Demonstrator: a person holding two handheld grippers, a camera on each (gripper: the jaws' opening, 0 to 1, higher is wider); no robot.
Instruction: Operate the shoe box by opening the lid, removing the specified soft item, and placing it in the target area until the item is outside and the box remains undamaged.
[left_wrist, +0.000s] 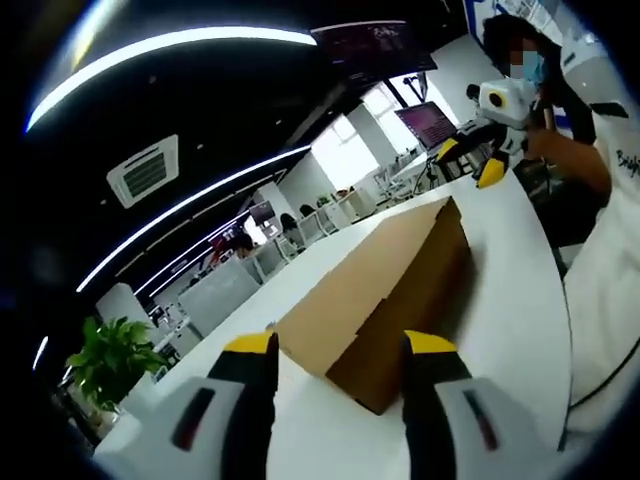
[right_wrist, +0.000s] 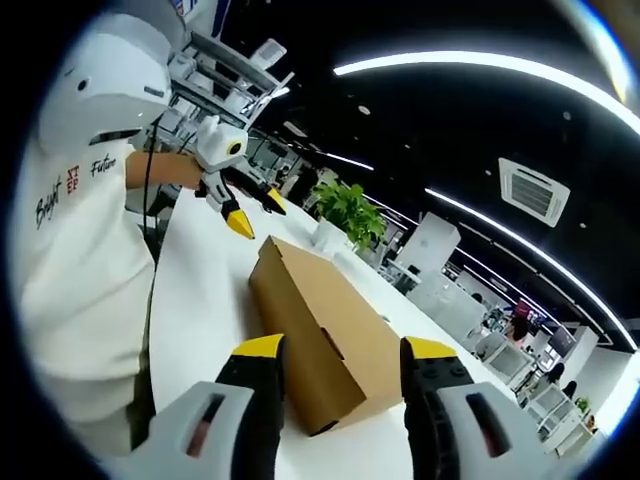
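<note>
A closed brown cardboard shoe box (left_wrist: 385, 290) lies on the white table (left_wrist: 520, 300). My left gripper (left_wrist: 340, 350) is open at one end of it, and a corner of the box sits just past its yellow-tipped jaws. At the far end a hand holds the right gripper (left_wrist: 468, 160) above the table. In the right gripper view the box (right_wrist: 320, 335) runs away from my open right gripper (right_wrist: 345, 350), whose jaws stand either side of the near end. Beyond the box the left gripper (right_wrist: 257, 212) hangs open. The lid is down, so the contents are hidden.
A person in a white T-shirt (right_wrist: 80, 250) stands along one long side of the table (right_wrist: 195, 300). A potted green plant (right_wrist: 350, 210) (left_wrist: 105, 360) stands near the table's end. Office desks and chairs (left_wrist: 300, 235) lie beyond.
</note>
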